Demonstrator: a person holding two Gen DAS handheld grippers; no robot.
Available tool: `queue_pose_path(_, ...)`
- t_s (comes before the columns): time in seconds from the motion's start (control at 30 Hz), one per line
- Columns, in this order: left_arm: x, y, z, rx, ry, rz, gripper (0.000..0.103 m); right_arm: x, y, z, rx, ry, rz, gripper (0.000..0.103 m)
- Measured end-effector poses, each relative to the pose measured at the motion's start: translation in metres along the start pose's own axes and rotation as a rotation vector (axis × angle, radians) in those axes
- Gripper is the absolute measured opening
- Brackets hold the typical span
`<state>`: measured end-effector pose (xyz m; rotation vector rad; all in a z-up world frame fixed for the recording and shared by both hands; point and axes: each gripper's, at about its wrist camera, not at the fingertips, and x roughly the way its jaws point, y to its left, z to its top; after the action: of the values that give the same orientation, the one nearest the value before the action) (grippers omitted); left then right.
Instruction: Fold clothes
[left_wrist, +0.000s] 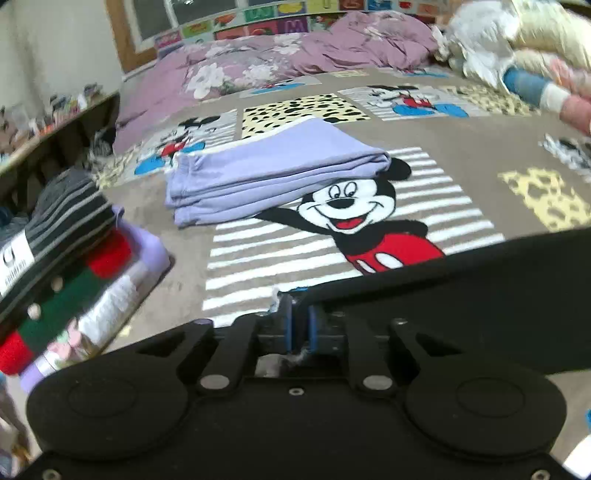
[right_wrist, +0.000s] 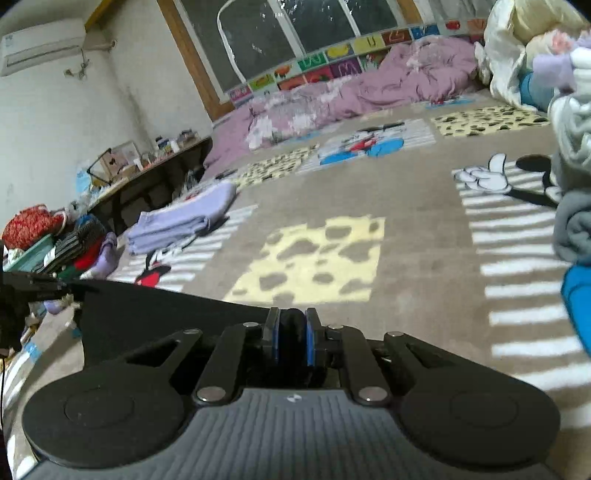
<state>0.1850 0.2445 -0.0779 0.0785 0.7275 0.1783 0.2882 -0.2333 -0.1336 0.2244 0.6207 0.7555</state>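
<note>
Your left gripper (left_wrist: 300, 325) has its blue pads only a narrow slit apart. The edge of the black garment (left_wrist: 480, 295) runs up to its right finger, but you cannot tell from the left wrist view whether the pads pinch that cloth. A few pale threads cling at the fingertips.

Your right gripper (right_wrist: 291, 332) is pressed together on dark cloth: a fold of the same black garment (right_wrist: 166, 314) sits between its blue pads and spreads away to the left of that gripper, toward the left gripper, which shows as a dark shape at the left edge of the right wrist view.

The black garment lies flat and smooth between the two grippers, on the cartoon-mouse bedspread (left_wrist: 461, 122).

Ahead of your left gripper, well apart from it, a lilac garment (left_wrist: 273, 170) lies folded in neat layers on the bedspread. To the left of that gripper stands a stack of folded clothes (left_wrist: 66, 266), striped, red, green and white. Far ahead, a rumpled purple floral quilt (left_wrist: 295, 59) lies under the window.
</note>
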Motion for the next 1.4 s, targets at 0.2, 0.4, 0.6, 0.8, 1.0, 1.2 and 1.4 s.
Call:
queue_pose_path(0.2,-0.003,0.043,-0.004,-0.261,-0.035,-0.033,0.030,-0.001,-0.003,0.000,0.014,-0.006,0.010,0.016)
queue_pose_path(0.4,-0.008,0.061,-0.008,-0.414,-0.061,-0.156,0.030,-0.003,-0.004,0.000,0.019,-0.017,0.021,0.021)
queue_pose_path(0.6,-0.013,0.058,-0.019,-0.417,-0.011,-0.202,0.030,-0.002,-0.007,-0.001,0.038,-0.012,0.026,0.025)
queue_pose_path(0.8,-0.016,0.071,-0.042,-0.698,0.006,-0.398,0.030,-0.002,-0.008,-0.001,0.046,-0.011,0.034,0.026)
queue_pose_path(1.0,0.000,0.078,-0.067,-0.927,0.067,-0.399,0.033,-0.002,-0.007,-0.002,0.045,-0.012,0.030,0.026)
queue_pose_path(1.2,0.004,0.071,-0.064,-0.947,0.069,-0.352,0.037,-0.002,-0.007,-0.003,0.043,-0.011,0.030,0.026)
queue_pose_path(1.4,0.002,0.068,-0.069,-0.945,0.027,-0.271,0.008,0.000,-0.008,-0.003,0.046,-0.007,0.029,0.027)
